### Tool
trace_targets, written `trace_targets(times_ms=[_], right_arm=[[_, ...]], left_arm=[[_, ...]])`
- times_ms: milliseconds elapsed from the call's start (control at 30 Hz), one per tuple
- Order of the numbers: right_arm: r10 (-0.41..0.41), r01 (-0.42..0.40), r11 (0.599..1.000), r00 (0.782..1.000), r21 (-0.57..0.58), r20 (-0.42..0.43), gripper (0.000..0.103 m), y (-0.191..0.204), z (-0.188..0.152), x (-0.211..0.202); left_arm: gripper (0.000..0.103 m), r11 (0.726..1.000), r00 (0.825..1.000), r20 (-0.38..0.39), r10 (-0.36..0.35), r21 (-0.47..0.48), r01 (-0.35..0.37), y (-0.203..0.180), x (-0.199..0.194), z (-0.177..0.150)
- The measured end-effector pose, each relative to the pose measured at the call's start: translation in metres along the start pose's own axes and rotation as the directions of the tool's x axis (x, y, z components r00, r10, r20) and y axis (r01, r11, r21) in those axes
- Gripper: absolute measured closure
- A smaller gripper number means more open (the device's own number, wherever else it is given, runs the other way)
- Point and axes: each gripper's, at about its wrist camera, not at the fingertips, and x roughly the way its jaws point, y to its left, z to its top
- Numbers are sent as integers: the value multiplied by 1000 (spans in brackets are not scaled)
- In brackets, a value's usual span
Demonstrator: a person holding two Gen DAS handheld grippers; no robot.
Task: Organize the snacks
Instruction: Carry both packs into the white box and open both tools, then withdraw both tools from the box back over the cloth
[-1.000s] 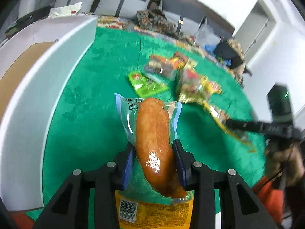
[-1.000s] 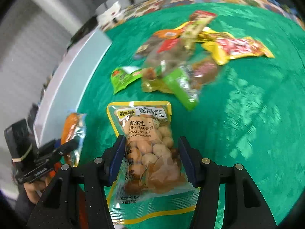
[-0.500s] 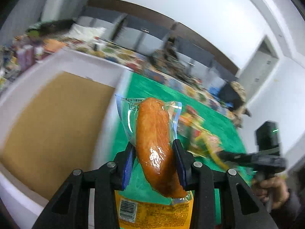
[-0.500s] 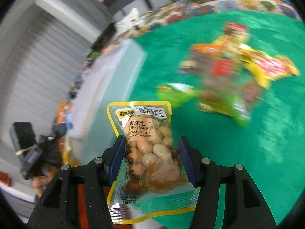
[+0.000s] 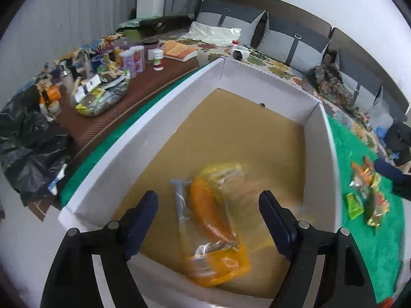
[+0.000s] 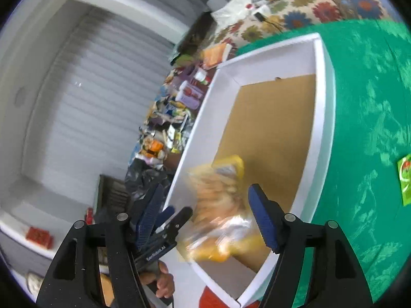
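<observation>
A white box with a brown cardboard floor lies under both grippers. My left gripper hangs over its near end with jaws opening and nothing pressed between them. Below it, the orange sausage packet rests on the box floor. My right gripper is also opening above the box. The yellow peanut packet is a blur between its fingers, free of the pads, and shows as a smear beside the sausage. The left gripper's fingers and the hand holding it show at lower left.
A pile of loose snack packets and a green packet lie on the green cloth right of the box. A cluttered brown side table and a black bag stand left of it, with sofa cushions behind.
Both grippers swung left from the green cloth to above the white box and opened. The sausage packet and the peanut packet left their jaws and dropped into the box.
</observation>
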Motion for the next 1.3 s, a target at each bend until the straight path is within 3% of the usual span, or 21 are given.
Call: trace_targets(times_ms=[33,133,200,233,300,367,400,467,567,633,700,733,967,1067,1133,1167,1233,1300], right_arm=[[-7,7,1000,1000,-3,14,30,-5,-2,-5],[-137,144,986,986,-86,90,30,-35,-19,-37],[-290,314,935,944,-166,156,30,-64,-41,-61],[-375,409,891,908,-197,188,30,-82,-53,-73],[-547,600,767,797,-229,257,30,-130,-87,-104],[-641,704,683,705,-193,303,32,-174,-116,-144],[-668,732,659,675,-171,315,32,-186,-123,-159],[-750,812,578,568,-80,338,31,-230,-147,-211],[-840,877,478,439,51,318,31,-283,-164,-276],[-870,885,446,395,132,295,31,-315,-168,-313],[-887,885,426,368,189,278,32,-334,-168,-336],[-890,882,425,365,204,274,32,-340,-164,-342],[-890,850,446,391,279,233,31,-369,-160,-360],[-890,844,446,381,298,252,28,-370,-167,-363],[-890,845,443,374,301,260,25,-368,-170,-361],[-891,843,441,372,307,259,22,-369,-170,-362],[-890,839,445,377,314,256,19,-372,-169,-363],[-890,839,446,378,313,254,18,-374,-168,-363]], left_arm=[[23,1000,1000,15,7,7,-7,-5,-2,-5],[23,998,996,86,0,66,-6,-33,-12,-11],[23,991,989,132,-68,125,52,-64,-19,-13],[23,984,984,146,-102,159,78,-82,-20,-15],[20,968,980,157,-121,238,81,-124,-13,-15],[19,954,983,158,-92,297,41,-155,1,-17],[19,948,985,159,-66,318,13,-167,8,-19],[20,937,997,79,6,349,-33,-187,35,-20],[19,950,997,66,-51,310,29,-193,35,-23],[20,955,999,28,-30,295,20,-193,38,-24],[19,965,999,6,-35,260,32,-192,35,-28],[19,971,1000,2,-30,238,29,-189,33,-30],[18,964,1000,-1,13,267,-13,-201,32,-46],[18,958,992,86,92,263,-112,-206,23,-49],[17,947,968,201,152,249,-201,-211,4,-53],[17,941,948,272,168,242,-236,-216,-10,-56],[12,937,915,378,143,245,-248,-229,-37,-62],[3,934,895,435,96,271,-232,-243,-57,-67]])
